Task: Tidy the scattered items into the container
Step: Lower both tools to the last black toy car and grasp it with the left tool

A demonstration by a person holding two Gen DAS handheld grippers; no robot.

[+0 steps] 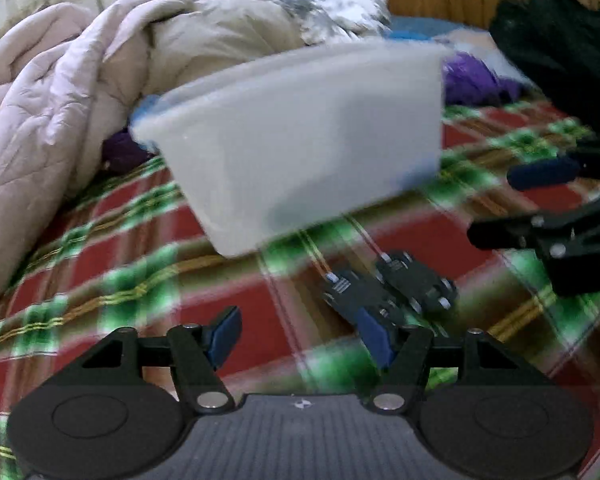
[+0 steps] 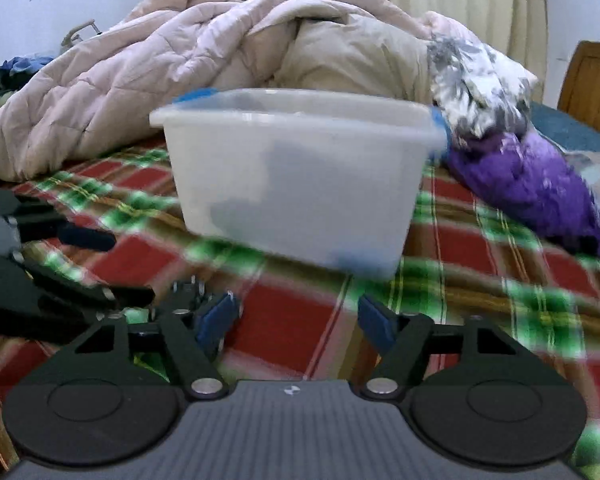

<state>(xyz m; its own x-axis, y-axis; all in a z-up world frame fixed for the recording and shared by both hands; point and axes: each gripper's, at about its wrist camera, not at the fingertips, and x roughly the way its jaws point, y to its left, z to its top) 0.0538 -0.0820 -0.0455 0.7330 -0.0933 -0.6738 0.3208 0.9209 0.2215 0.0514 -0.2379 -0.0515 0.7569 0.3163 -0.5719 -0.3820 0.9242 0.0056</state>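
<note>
A translucent white plastic container point(image 1: 296, 140) point(image 2: 300, 176) stands on the plaid bedspread ahead of both grippers; dark shapes show dimly through its wall. A small black part with metal screws and a blue pad point(image 1: 388, 292) lies on the bedspread just ahead of my left gripper's right finger; it also shows in the right wrist view point(image 2: 188, 300). My left gripper point(image 1: 300, 336) is open and empty. My right gripper point(image 2: 296, 320) is open and empty; it also shows at the right edge of the left wrist view point(image 1: 540, 204).
A rumpled pink quilt point(image 2: 160, 64) is heaped behind the container. A purple fleece item point(image 2: 536, 192) and a grey-white floral cloth point(image 2: 480, 76) lie at the right. A black garment point(image 1: 560, 56) is far right. A wooden headboard point(image 2: 596, 80) stands behind.
</note>
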